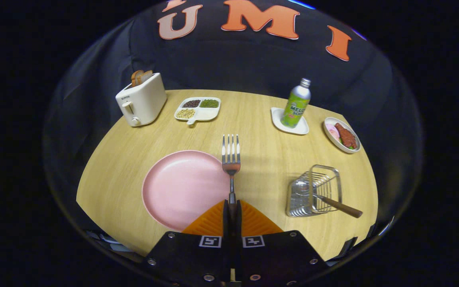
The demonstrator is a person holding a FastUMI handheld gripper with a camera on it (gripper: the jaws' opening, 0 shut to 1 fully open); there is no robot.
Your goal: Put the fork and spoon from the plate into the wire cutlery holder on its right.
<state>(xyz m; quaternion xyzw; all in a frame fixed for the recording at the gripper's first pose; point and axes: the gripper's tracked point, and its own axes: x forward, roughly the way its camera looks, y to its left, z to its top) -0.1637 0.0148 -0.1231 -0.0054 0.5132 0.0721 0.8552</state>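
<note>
I'm holding the fork by its handle, my gripper closed tight on it, tines pointing ahead over the plate's right rim. Off to the right, the holder is keeping the spoon, handle leaning out. Beyond are sitting a toaster and bottle.
</note>
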